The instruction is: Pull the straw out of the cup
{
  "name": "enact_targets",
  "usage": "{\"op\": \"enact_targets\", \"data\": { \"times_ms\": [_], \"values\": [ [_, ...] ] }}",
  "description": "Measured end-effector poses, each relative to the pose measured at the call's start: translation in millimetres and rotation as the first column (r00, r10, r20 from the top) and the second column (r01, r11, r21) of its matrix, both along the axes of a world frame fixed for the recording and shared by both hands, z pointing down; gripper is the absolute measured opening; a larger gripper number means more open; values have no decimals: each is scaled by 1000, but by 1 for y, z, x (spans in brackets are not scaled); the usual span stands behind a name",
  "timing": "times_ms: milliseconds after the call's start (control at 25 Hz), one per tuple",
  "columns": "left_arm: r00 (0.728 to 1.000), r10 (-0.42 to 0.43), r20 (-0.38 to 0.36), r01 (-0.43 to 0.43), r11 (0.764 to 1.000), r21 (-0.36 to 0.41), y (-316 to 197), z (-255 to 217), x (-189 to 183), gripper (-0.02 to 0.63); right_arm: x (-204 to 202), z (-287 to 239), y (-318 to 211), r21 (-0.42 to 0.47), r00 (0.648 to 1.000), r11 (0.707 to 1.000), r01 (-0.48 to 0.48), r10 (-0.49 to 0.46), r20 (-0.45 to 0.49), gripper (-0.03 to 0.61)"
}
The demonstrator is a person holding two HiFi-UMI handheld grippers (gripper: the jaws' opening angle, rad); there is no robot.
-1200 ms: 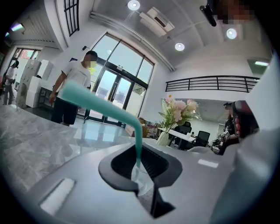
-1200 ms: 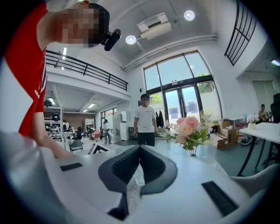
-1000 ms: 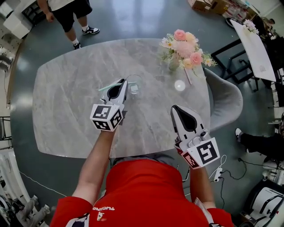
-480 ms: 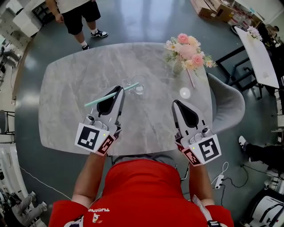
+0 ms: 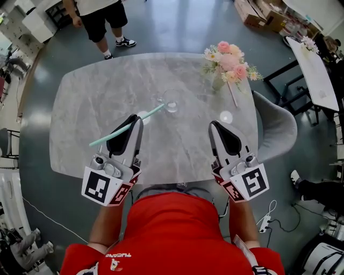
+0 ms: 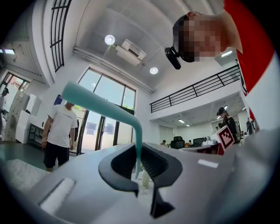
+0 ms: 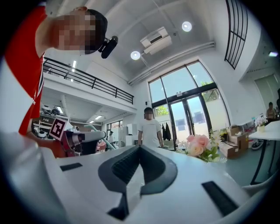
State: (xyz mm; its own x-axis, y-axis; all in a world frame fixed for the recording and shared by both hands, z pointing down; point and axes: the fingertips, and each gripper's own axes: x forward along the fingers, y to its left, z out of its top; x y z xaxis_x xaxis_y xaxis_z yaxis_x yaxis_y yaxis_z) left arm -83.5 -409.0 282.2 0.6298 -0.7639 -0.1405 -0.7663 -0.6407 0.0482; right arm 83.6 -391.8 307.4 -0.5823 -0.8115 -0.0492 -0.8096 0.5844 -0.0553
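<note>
**Straw Held in the Left Gripper, Near the Cup**

The scene was recorded from the head view and from the two gripper views. The left gripper (image 5: 136, 119) was seen clenched on the straw (image 5: 107, 136), which was pinched near its middle between the tips of the jaws. The straw was held above the table (image 5: 91, 91) on a slant. One length was pushed out to the left of the gripper. The other was pointed up and to the right, and its tip was seen at the left rim of the cup (image 5: 171, 101). In the left gripper view the straw was shown bent, with the thick part swept to the upper left. The thin part was dropped between the jaws, and its lower end hung free.

The cup was left upright on the table, beyond the left gripper and a little to its right.

The right gripper (image 5: 216, 127) was held over the near right part of the table, well apart from the cup. Its jaws were pressed together with nothing between them.

A bunch of flowers (image 5: 228, 60) was set at the far right of the table, and a chair (image 5: 275, 124) was placed beside that edge. A bystander (image 5: 99, 16) was seen standing on the floor beyond the far left corner.
</note>
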Motion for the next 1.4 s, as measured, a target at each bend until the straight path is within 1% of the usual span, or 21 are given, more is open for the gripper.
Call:
{"op": "enact_targets", "data": {
  "times_ms": [160,440,720,1400],
  "values": [
    [1000,0,3,0,1000,7,10,-1,0,35,0,-3,6,6,1000,1000,4,-4,-1,0],
    [1000,-4,-12,4,1000,-8,18,4,0,35,-2,-3,13,12,1000,1000,4,-4,-20,0],
    [1000,-5,-16,5,1000,-16,18,7,0,35,-3,-3,14,11,999,1000,8,-8,-38,0],
    [1000,0,-13,0,1000,-17,14,11,5,35,3,-3,14,17,999,1000,0,1,-40,0]
  ]
}}
